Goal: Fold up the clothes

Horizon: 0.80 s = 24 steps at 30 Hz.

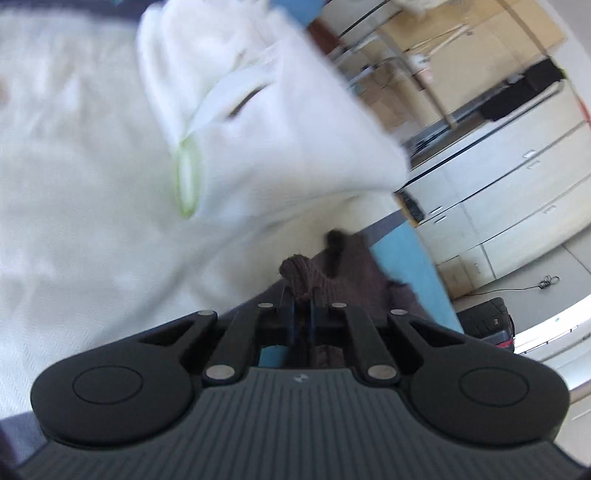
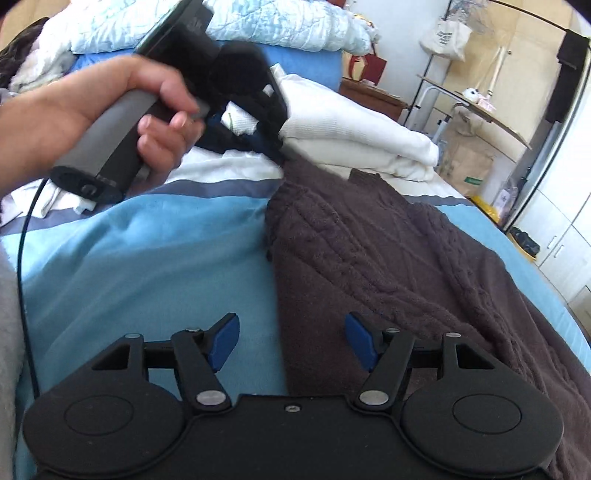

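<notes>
A dark brown cable-knit sweater (image 2: 388, 251) lies spread on the blue bed sheet (image 2: 147, 251). My left gripper (image 1: 303, 299) is shut on a bunched far edge of the brown sweater (image 1: 306, 273), beside a stack of folded white clothes (image 1: 258, 122). In the right wrist view, a hand (image 2: 74, 107) holds that left gripper (image 2: 273, 147) at the sweater's far corner, next to the folded white clothes (image 2: 351, 136). My right gripper (image 2: 291, 343) is open, its blue pads (image 2: 223, 343) straddling the sweater's near left edge, just above the fabric.
Crumpled pale bedding (image 2: 258, 26) and loose clothes (image 2: 29, 62) lie at the bed's far end. A white blanket (image 1: 74, 184) fills the left of the left wrist view. White drawers (image 1: 509, 192), a rack with boxes (image 1: 424, 55) and a paper bag (image 2: 465, 166) stand beside the bed.
</notes>
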Motion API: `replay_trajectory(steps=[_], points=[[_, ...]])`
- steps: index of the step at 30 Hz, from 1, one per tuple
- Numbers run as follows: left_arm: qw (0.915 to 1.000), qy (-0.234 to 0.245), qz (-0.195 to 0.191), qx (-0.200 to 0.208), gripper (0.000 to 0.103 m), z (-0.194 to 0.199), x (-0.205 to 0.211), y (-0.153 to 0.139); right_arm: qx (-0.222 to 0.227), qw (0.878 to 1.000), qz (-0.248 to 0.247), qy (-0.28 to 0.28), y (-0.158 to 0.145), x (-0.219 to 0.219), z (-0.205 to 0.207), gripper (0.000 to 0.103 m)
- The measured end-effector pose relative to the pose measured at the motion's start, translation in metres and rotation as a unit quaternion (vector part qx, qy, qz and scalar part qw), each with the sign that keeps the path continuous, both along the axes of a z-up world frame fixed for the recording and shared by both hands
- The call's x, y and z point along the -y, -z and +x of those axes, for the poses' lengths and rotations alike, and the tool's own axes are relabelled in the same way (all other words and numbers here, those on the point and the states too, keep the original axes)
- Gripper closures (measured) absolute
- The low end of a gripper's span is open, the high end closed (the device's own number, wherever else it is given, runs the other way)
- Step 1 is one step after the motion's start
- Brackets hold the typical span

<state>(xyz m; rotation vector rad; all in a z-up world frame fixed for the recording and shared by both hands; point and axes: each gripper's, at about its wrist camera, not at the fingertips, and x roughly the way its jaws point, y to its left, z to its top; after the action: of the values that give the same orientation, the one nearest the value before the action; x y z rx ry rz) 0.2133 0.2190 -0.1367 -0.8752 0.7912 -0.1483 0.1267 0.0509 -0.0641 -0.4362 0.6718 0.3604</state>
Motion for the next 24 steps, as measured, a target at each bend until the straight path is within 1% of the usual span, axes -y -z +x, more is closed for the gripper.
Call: replay_trajectory(steps=[2,4,5,6,7,8,10,11,12,13,14,15,16,18,19,20,21,22,23,24], points=[[0.9998,0.005,-0.018,-0.011,0.096,0.006,0.002,0.011,0.013,1.0,-0.022,-0.001,-0.001,-0.007,0.006,0.029],[0.9998,0.017,-0.003,-0.004,0.096,0.007,0.01,0.008,0.031,0.998,-0.057,-0.005,0.002,-0.016,0.012,0.02],[0.9997,0.022,-0.005,0.002,0.096,0.006,0.011,0.006,0.039,0.996,-0.074,-0.007,0.004,-0.021,0.017,0.02],[0.9995,0.025,-0.017,0.01,0.096,0.005,0.011,0.003,0.041,0.995,-0.092,-0.007,0.007,-0.026,0.022,0.02],[0.9992,0.032,-0.019,0.018,0.096,0.003,0.014,-0.002,0.036,0.994,-0.107,-0.006,0.011,-0.03,0.029,0.022],[0.9987,0.038,-0.019,0.026,0.096,0.001,0.018,-0.006,0.029,0.993,-0.11,-0.005,0.013,-0.033,0.035,0.024],[0.9976,0.052,-0.019,0.041,0.096,-0.004,0.026,-0.014,0.023,0.995,-0.097,-0.003,0.012,-0.034,0.046,0.026],[0.9969,0.059,-0.019,0.049,0.096,-0.006,0.029,-0.019,0.021,0.995,-0.093,0.0,0.011,-0.034,0.052,0.028],[0.996,0.066,-0.02,0.057,0.096,-0.008,0.033,-0.023,0.019,0.995,-0.093,0.009,0.01,-0.033,0.059,0.037],[0.995,0.073,-0.02,0.065,0.096,-0.01,0.037,-0.027,0.012,0.996,-0.086,0.014,0.009,-0.031,0.066,0.044],[0.994,0.079,-0.02,0.073,0.096,-0.012,0.041,-0.031,0.002,0.998,-0.065,0.015,0.006,-0.025,0.072,0.054],[0.9928,0.086,-0.02,0.081,0.096,-0.015,0.045,-0.036,-0.009,0.999,-0.036,0.019,0.003,-0.018,0.077,0.083],[0.9915,0.093,-0.02,0.089,0.096,-0.017,0.048,-0.04,-0.018,0.999,-0.006,0.029,-0.003,-0.009,0.08,0.083],[0.9886,0.106,-0.02,0.105,0.096,-0.021,0.056,-0.048,-0.016,0.997,0.065,0.036,-0.019,0.01,0.071,0.085],[0.9848,0.121,-0.003,0.125,0.096,-0.031,0.071,-0.062,-0.005,0.994,0.097,0.045,-0.029,0.022,0.062,0.085],[0.9793,0.144,0.0,0.143,0.096,-0.039,0.089,-0.075,0.008,0.99,0.128,0.055,-0.039,0.034,0.051,0.086],[0.9726,0.17,-0.01,0.159,0.096,-0.045,0.108,-0.087,0.02,0.983,0.164,0.076,-0.049,0.051,0.039,0.086],[0.9648,0.196,-0.021,0.174,0.096,-0.051,0.126,-0.1,0.028,0.974,0.202,0.101,-0.057,0.07,0.027,0.087],[0.9555,0.225,-0.035,0.187,0.096,-0.056,0.146,-0.11,0.038,0.961,0.241,0.127,-0.063,0.092,0.014,0.087],[0.9449,0.257,-0.065,0.192,0.096,-0.059,0.167,-0.115,0.049,0.947,0.276,0.156,-0.067,0.113,-0.001,0.087]])
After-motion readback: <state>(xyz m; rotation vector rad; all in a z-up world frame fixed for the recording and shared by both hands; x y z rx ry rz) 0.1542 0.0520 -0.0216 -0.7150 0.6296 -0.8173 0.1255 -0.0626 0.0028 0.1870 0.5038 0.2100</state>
